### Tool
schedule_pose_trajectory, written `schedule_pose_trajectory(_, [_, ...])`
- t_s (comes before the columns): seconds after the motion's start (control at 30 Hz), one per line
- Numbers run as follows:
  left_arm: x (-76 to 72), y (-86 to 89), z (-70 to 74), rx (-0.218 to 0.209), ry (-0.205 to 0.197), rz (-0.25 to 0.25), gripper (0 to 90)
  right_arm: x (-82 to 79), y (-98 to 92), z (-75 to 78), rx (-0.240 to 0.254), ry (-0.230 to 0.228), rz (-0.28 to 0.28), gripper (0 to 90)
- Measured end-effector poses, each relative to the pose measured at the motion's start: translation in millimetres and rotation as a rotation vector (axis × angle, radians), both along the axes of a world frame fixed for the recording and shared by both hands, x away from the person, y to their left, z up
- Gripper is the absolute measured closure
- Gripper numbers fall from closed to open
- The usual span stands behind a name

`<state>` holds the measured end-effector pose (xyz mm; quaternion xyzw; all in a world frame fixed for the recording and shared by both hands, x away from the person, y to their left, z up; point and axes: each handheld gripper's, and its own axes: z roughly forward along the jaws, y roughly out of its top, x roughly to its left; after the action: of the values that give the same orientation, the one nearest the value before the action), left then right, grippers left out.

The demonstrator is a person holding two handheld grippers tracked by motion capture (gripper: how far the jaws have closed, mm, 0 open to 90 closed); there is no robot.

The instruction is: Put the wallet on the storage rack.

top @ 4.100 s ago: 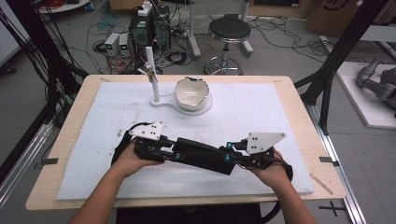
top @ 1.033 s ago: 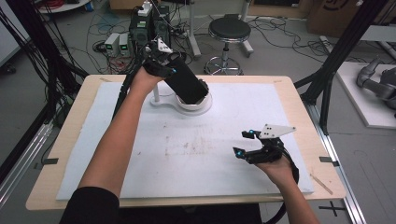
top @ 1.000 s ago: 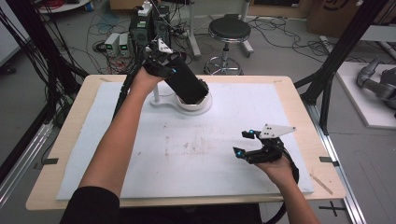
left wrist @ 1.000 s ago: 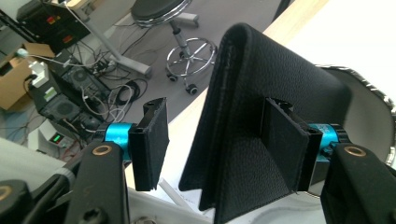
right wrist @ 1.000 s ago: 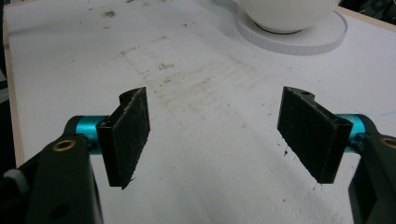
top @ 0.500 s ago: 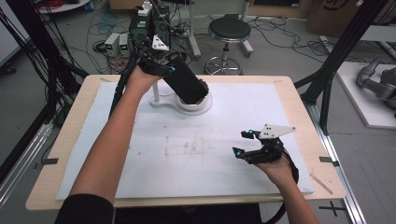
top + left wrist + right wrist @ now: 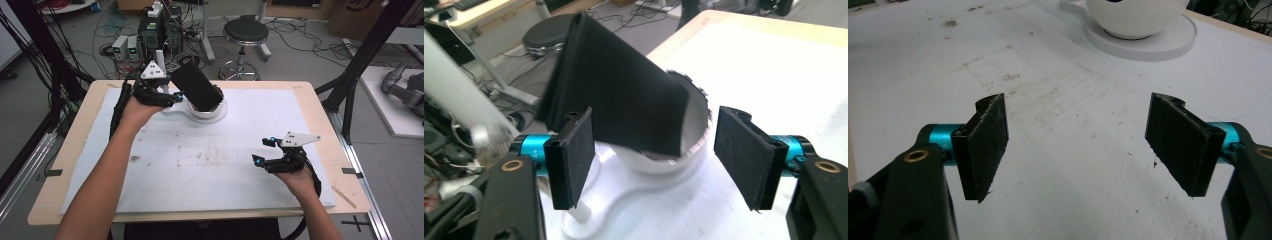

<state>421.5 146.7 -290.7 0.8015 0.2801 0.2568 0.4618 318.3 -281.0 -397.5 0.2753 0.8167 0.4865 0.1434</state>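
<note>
Nearest, at five o'clock on the worktop (image 7: 320, 107), the right hand-held gripper (image 7: 263, 151) rests with jaws apart, nothing between. Farther, at eleven o'clock, the left hand-held gripper (image 7: 176, 98), jaws just opened, stands beside the black cloth (image 7: 197, 87) propped in the white bowl (image 7: 216, 109), not clamping it.

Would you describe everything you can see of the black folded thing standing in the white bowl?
The black folded thing looks like matte cloth or soft sheet, folded flat into a thick rectangular slab with layered edges at one end. It stands tilted, its lower end inside the white bowl, its upper end leaning out over the rim toward the table's far edge. The bowl alone touches it; the left gripper sits just before it, jaws open and clear of it.
</note>
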Motion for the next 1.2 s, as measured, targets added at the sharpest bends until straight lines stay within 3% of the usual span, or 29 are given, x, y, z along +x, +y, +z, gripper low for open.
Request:
schedule_pose_trajectory(0.13, [-16.9,12.2,-18.7,0.004,0.012,-0.024,31.0,-0.9,-0.4,0.2,-0.004,-0.002,-0.011,25.7])
schedule_pose_trajectory(0.23, [-26.2,23.5,-34.9,-0.021,0.028,-0.023,30.5,-1.3,-0.3,-1.5,-0.029,-0.015,-0.025,25.5])
schedule_pose_trajectory(0.37, [-41.0,34.1,-49.3,-0.065,0.032,-0.037,28.9,-0.9,-0.6,-1.7,-0.027,-0.016,-0.039,24.5])
schedule_pose_trajectory(0.6, [-67.1,33.9,-66.2,-0.102,0.035,-0.105,26.2,2.7,-6.4,-1.6,-0.012,-0.023,-0.077,22.5])
schedule_pose_trajectory(0.63, [-73.8,33.5,-70.2,-0.131,0.042,-0.123,25.6,2.7,-7.4,-1.4,-0.008,-0.02,-0.086,22.5])
schedule_pose_trajectory(0.73, [-82.6,32.6,-75.4,-0.145,0.041,-0.144,25.5,2.8,-10.3,-1.0,0.002,-0.018,-0.103,22.1])
schedule_pose_trajectory(0.87, [-87.4,34.2,-79.8,-0.157,0.045,-0.165,23.6,3.8,-10.7,-1.2,-0.001,-0.031,-0.118,21.9])
schedule_pose_trajectory(0.93, [-91.0,37.7,-85.7,-0.188,0.053,-0.171,23.2,4.5,-12.0,-1.2,0.001,-0.026,-0.132,21.6])
schedule_pose_trajectory(1.2, [-89.1,39.2,-102.2,-0.171,0.076,-0.178,17.4,8.8,-20.8,-6.7,-0.008,-0.001,-0.155,20.2])
